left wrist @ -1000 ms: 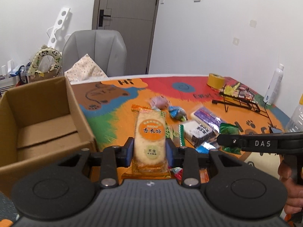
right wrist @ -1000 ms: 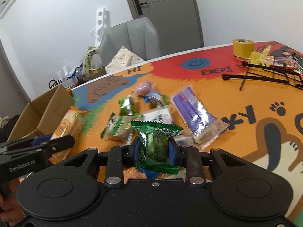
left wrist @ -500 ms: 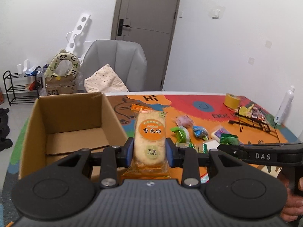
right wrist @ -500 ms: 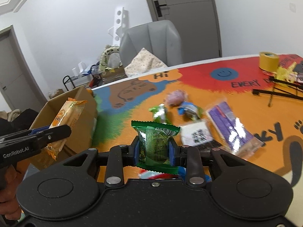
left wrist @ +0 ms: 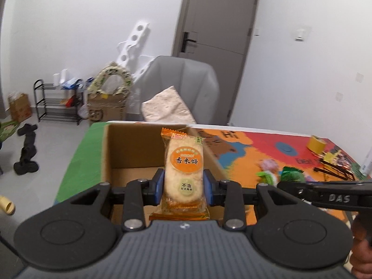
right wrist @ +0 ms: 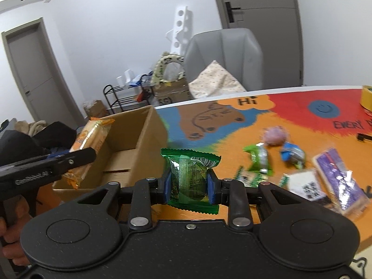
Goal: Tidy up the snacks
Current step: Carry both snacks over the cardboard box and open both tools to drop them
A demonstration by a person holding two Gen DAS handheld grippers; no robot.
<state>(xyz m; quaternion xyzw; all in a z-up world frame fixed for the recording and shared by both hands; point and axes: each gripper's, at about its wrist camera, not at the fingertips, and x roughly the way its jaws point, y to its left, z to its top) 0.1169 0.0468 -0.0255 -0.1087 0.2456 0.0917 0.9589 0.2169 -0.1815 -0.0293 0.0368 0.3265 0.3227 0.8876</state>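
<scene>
**Carrying two snacks to the box**

Gripping a rice cracker pack (left wrist: 184,172) upright in the left gripper (left wrist: 183,187), blue pads (left wrist: 158,186) pressing its two long sides, orange wrapper end poking out below the grip. Clamping a green snack packet (right wrist: 189,179) in the right gripper (right wrist: 189,187), jaws closed on its middle, crinkled top edge standing free above.

Hovering the rice cracker pack just in front of the cardboard box (left wrist: 105,153), box mouth open and its floor looking bare from here. Holding the green snack packet over the table (right wrist: 232,139) beside the box's right wall, not yet above the opening.

Judging the step as the carry before the drop. Doing it well probably meaning: bringing each packet fully past the near rim before letting go, lowering toward the box floor rather than dropping from height, and keeping the two grippers apart so they are not bumping over the opening. Releasing the left one first likely being simpler, since it is closer to the opening. Watching the box wall, a light nudge perhaps being enough to shift it.

Further out, leaving several more snacks (right wrist: 258,158) scattered on the table for later trips, with a yellow tape roll (left wrist: 317,144) and a grey chair (left wrist: 186,86) beyond
</scene>
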